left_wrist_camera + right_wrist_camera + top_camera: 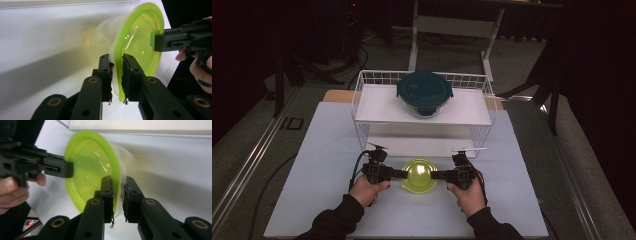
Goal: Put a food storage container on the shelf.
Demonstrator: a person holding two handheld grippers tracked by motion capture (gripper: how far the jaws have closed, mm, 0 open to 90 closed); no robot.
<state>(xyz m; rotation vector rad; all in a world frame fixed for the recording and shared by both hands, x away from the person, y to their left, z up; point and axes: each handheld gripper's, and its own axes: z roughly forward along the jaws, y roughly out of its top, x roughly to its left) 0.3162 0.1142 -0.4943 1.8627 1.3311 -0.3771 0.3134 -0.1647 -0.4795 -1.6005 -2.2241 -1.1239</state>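
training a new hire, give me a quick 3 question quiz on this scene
1. True or false: both grippers clamp the rim of the yellow-green container.
2. Where does the teal-lidded glass container sit? A) on the rack's top shelf B) on the mat C) on the floor
3. Fill in: the left gripper and right gripper grip ______ sides of the rim.

Key: 1 true; 2 A, on the white wire rack; 3 opposite.

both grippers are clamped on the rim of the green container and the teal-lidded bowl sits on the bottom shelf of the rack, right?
Not quite. The teal-lidded bowl sits on the top shelf of the rack, not the bottom one; the high view shows it. The rest holds: the left gripper and right gripper are each clamped on the rim of the green container.
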